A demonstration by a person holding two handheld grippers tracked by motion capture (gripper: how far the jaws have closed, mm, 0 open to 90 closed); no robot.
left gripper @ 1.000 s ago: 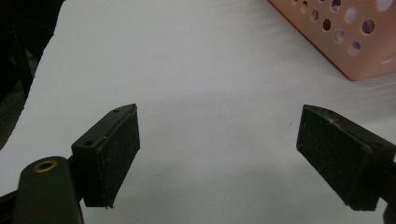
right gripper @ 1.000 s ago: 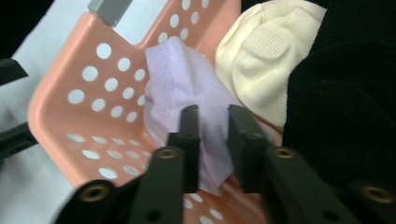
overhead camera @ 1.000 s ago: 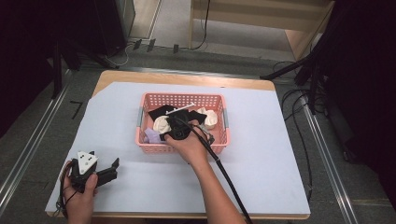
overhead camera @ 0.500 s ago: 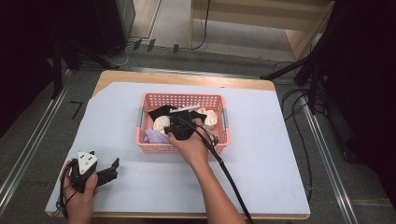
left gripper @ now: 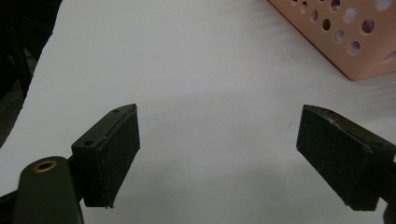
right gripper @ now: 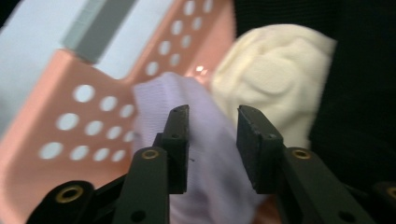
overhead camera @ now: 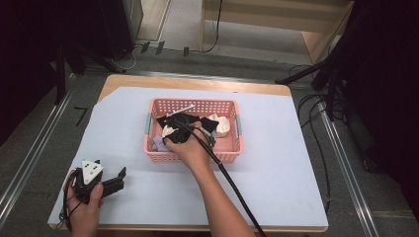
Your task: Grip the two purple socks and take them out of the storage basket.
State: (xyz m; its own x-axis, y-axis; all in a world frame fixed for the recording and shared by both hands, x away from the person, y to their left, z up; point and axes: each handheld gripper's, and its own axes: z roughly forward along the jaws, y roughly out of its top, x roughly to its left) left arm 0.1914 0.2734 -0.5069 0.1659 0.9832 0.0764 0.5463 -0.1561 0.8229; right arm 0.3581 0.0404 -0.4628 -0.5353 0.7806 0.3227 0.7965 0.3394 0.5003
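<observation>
At the left of the table (overhead camera: 296, 163), near its front edge, the left hand (overhead camera: 84, 207) holds the left gripper (overhead camera: 116, 178) low over the white cover, well apart from the pink basket (overhead camera: 154, 129). Its jaws stand wide apart with nothing but bare cover between them, as the left gripper view shows, and a corner of the basket sits at that view's upper right. The hand is low and level, the jaws pointing toward the basket.

In the middle, the basket holds a heap of small cloth pieces: a lilac cloth (right gripper: 205, 154) in its near left corner, a cream cloth (right gripper: 275, 88) just beside it, and a black cloth (right gripper: 364, 93) to the right of that. The right forearm reaches forward from the bottom of the high view, and the right hand (overhead camera: 190, 150) tips the right gripper (right gripper: 212, 119) down into the basket's near left part.

In the right gripper view the jaws are narrowed to a small gap, with the lilac cloth directly beyond them; I cannot tell whether a fold is already pinched.

The risks, as I judge them: closing on too thin a fold would let the soft cloth slip out on lifting. A deep bite could catch the cream cloth too. The light basket could drag along if a jaw snags its holed wall.
</observation>
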